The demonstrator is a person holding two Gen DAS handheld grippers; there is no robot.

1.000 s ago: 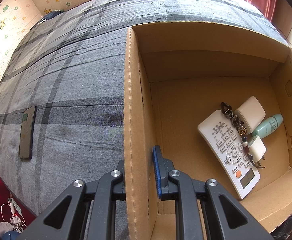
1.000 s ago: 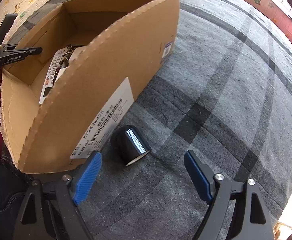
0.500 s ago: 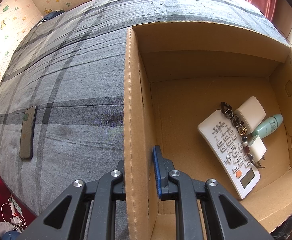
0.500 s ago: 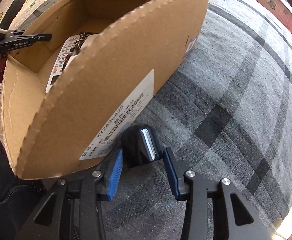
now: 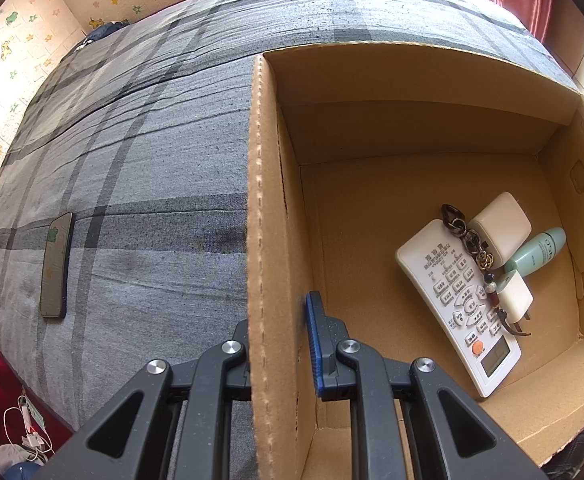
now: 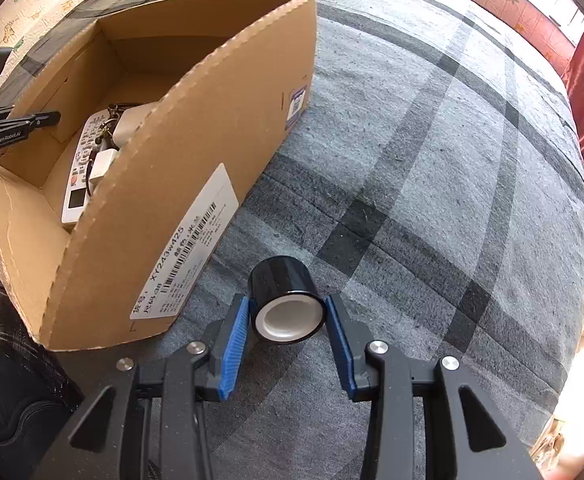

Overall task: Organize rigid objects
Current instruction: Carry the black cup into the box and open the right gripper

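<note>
Gripping black cap [image 6: 286, 306], right gripper [image 6: 287, 322] (box [image 6: 140, 216] alongside)

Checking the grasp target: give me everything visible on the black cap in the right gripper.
The black cap is a short glossy cylinder, plastic by the look, with a white threaded-looking inner liner. It lies sideways, open end facing the camera, clamped between the right gripper's blue pads. It sits just right of the cardboard box, over the grey plaid cover; whether it touches the cover is unclear.

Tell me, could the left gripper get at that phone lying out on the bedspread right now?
Probably not as things stand. The left gripper is shut on the cardboard box wall, so it is busy. The phone lies bare on the bedspread with nothing around it; letting go of the box would free the way.
</note>
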